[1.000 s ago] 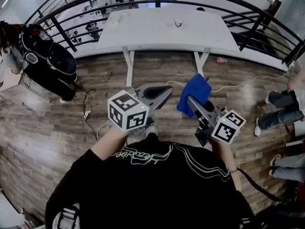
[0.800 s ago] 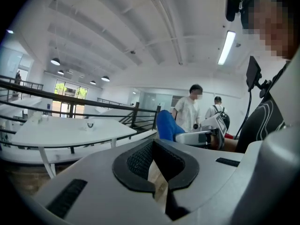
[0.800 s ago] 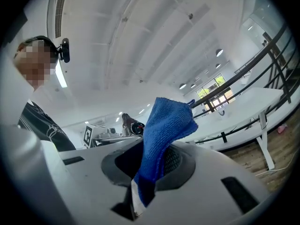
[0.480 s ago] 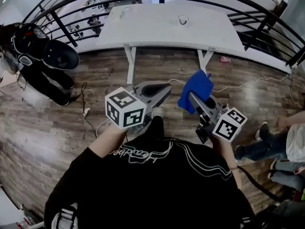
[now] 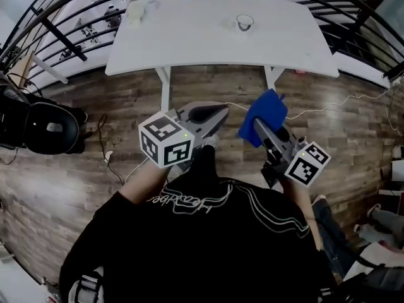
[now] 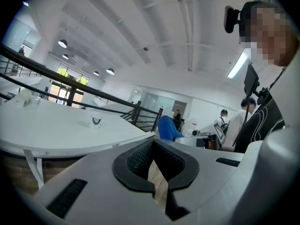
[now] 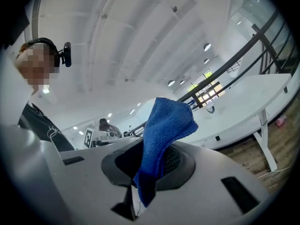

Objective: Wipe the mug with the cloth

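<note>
On the white worktop [image 5: 189,43], toward its far side and right of its middle: the mug [image 5: 243,23], upright, with bare surface all round. At the worktop's far left corner: a small pale object [image 5: 135,12], too small to identify.

Short of the worktop's near edge, above the wood floor [image 5: 76,182] and well apart from the mug: two tools held out side by side, both aimed toward the worktop. Left hand-held gripper [image 6: 152,144] pressed together, dark pads meeting at the tip, nothing between them. Right hand-held gripper [image 7: 149,159] pinching the blue cloth [image 7: 166,125]. Most of the cloth standing up and out past the jaws toward the worktop, a short end hanging below the pads. Cloth clear of both mug and worktop.

Behind each pair of jaws, on the side away from the worktop: a white marker cube [image 5: 166,142]. Nearer still: the person's black top [image 5: 202,245] with white line print.

Around the worktop's far and side edges: a black railing [image 5: 62,41]. Left of the worktop, on the floor: a rounded black object [image 5: 47,128] and a thin cable [image 5: 104,160].
</note>
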The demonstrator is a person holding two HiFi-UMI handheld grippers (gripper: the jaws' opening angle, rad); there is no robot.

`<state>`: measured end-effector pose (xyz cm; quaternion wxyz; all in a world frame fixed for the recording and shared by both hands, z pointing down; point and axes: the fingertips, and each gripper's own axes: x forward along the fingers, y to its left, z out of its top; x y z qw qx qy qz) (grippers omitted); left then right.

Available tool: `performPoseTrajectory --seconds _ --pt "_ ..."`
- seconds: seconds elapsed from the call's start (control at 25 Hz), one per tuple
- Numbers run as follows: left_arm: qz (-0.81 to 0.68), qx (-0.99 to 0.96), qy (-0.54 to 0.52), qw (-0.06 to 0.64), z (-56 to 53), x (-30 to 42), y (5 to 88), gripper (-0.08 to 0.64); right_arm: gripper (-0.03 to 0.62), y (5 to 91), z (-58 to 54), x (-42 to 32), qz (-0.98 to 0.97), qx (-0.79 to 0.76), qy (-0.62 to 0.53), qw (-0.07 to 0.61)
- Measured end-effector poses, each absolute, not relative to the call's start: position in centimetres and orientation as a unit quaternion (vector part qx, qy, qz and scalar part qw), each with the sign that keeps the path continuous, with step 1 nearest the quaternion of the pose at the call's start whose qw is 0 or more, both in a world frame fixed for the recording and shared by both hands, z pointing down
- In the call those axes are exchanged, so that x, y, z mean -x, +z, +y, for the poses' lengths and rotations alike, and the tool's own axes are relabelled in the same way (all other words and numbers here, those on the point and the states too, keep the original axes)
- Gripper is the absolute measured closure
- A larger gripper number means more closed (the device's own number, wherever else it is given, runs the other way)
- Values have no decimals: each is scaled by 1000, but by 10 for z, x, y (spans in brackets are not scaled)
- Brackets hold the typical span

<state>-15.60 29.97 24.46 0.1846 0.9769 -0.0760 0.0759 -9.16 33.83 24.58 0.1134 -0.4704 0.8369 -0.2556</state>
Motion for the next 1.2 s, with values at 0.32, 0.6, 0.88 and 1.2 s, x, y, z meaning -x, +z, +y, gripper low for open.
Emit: performPoseTrajectory --seconds 0.32,0.6,0.88,1.2 --pt "-73 -976 105 177 104 96 287 554 541 284 150 23 816 498 -272 104" --pt "-66 -974 125 175 -17 64 306 554 541 291 26 -11 797 526 -272 122" --pt "-53 -972 154 170 -48 38 336 554 541 324 -6 -21 778 531 -302 144" --pt "-75 -965 175 178 -89 16 365 552 541 356 -29 -36 769 522 -336 152"
